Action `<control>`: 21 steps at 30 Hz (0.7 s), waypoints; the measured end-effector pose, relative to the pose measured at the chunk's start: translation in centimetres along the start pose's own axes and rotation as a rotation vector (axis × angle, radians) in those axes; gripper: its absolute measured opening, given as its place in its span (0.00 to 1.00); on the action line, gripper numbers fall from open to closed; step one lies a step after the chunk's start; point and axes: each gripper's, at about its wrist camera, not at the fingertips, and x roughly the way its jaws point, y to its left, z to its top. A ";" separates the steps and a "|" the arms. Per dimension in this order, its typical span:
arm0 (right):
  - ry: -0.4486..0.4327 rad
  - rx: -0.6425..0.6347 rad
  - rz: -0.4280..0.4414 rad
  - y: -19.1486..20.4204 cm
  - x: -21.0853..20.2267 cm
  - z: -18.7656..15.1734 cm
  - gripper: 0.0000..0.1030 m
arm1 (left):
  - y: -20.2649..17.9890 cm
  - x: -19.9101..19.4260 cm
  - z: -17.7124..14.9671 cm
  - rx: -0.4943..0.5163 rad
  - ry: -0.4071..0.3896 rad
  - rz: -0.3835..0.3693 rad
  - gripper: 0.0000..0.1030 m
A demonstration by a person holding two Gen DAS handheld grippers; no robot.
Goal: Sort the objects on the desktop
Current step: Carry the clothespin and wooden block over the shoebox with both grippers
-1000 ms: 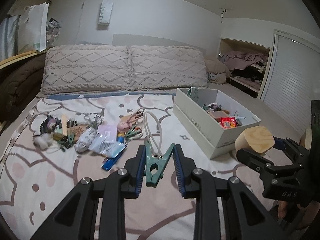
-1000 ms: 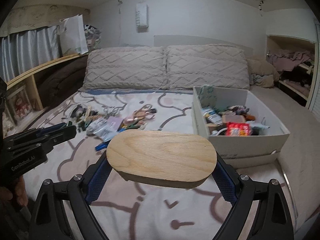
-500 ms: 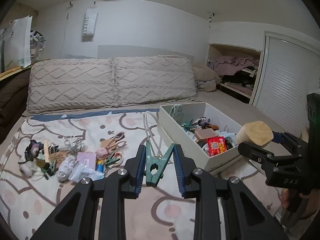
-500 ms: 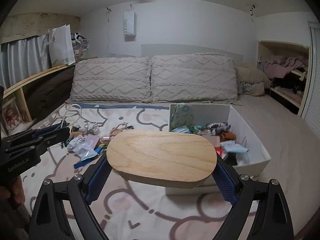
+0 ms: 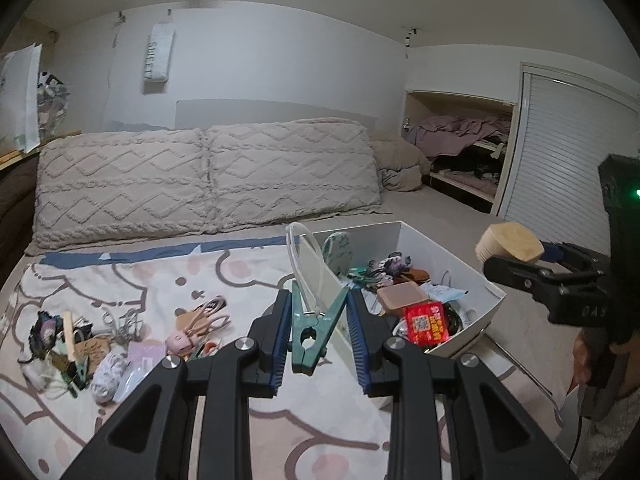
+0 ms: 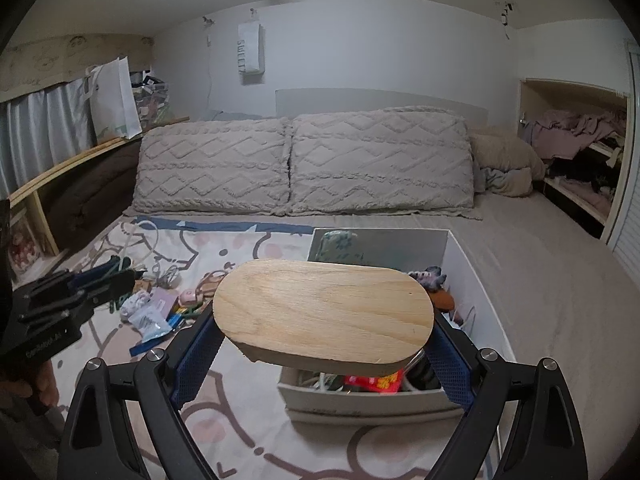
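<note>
My left gripper (image 5: 318,338) is shut on a green clothes peg (image 5: 310,332) with a clear loop, held above the bed by the near left corner of the white box (image 5: 486,280). My right gripper (image 6: 322,346) is shut on an oval wooden block (image 6: 324,316) and holds it over the near end of the white box (image 6: 476,280); it also shows in the left wrist view (image 5: 510,242). The box holds a red packet (image 5: 426,322), a brown pad and other small items. A pile of loose objects (image 5: 120,340) lies on the bedspread at the left.
Two knitted pillows (image 5: 208,176) line the head of the bed. The patterned bedspread (image 5: 132,280) lies under the pile. An open shelf with clothes (image 5: 460,148) and a slatted door (image 5: 560,152) stand at the right. A paper bag (image 6: 114,100) stands on a wooden ledge at the left.
Both grippers have moved forward and to the right with their loads. The box now lies under the wooden block and just beyond the peg. The loose pile has shifted left in both views.
</note>
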 end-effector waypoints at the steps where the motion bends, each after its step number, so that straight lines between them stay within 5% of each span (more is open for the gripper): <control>1: 0.002 0.000 -0.003 -0.3 0.2 0.2 0.91 | -0.4 0.4 0.2 0.006 -0.001 -0.009 0.27; 21: 0.092 0.045 -0.047 -7.0 4.0 2.4 0.91 | -6.6 7.9 1.7 -0.007 0.091 -0.154 0.27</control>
